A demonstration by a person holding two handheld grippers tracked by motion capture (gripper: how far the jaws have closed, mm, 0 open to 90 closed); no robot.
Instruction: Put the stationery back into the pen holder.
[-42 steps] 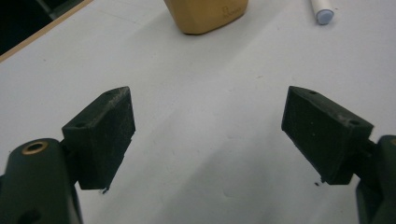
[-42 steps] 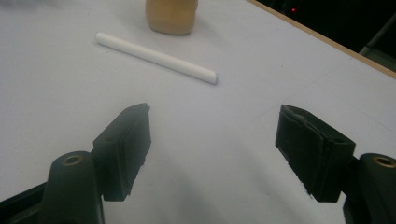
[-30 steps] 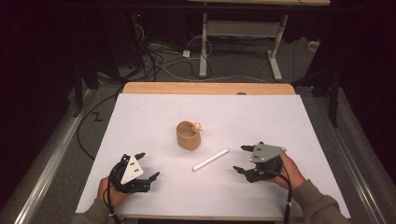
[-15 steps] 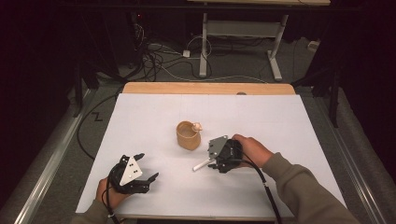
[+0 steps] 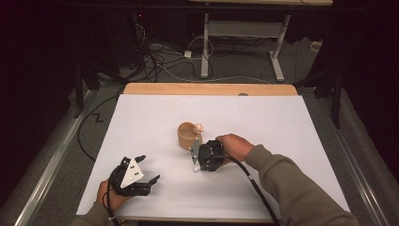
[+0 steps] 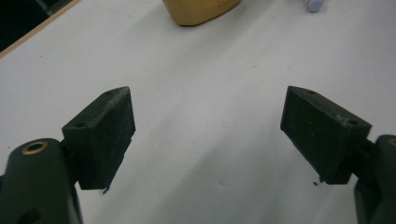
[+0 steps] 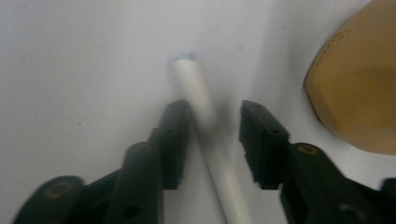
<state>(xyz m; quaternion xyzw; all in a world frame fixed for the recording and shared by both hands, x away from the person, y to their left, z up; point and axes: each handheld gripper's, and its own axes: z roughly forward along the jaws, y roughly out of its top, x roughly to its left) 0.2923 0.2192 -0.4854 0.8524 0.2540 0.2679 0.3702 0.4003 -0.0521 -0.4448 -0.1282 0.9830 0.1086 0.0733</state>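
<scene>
A white stick (image 7: 191, 77) with a bluish tip lies on the white table (image 5: 141, 117) just in front of a tan cup (image 5: 188, 135). My right gripper (image 5: 194, 157) hangs over the stick, pointing down. Its jaws have just been closing; in the right gripper view (image 7: 215, 112) the stick lies between them, close to the left pad, with a gap at the right pad. The cup (image 7: 359, 93) is close on the right there. My left gripper (image 5: 149, 168) rests open near the front left with nothing between its jaws (image 6: 208, 126). The cup (image 6: 201, 11) stands ahead of it.
A small pinkish thing (image 5: 199, 126) sits at the cup's rim. A wooden strip (image 5: 207, 88) borders the table's far edge. Beyond it are cables (image 5: 155, 56) on the floor and a desk frame (image 5: 244, 33).
My right hand has moved left from the table's right side to the white stick, and its jaws have narrowed around it. The left gripper has stayed in place.
</scene>
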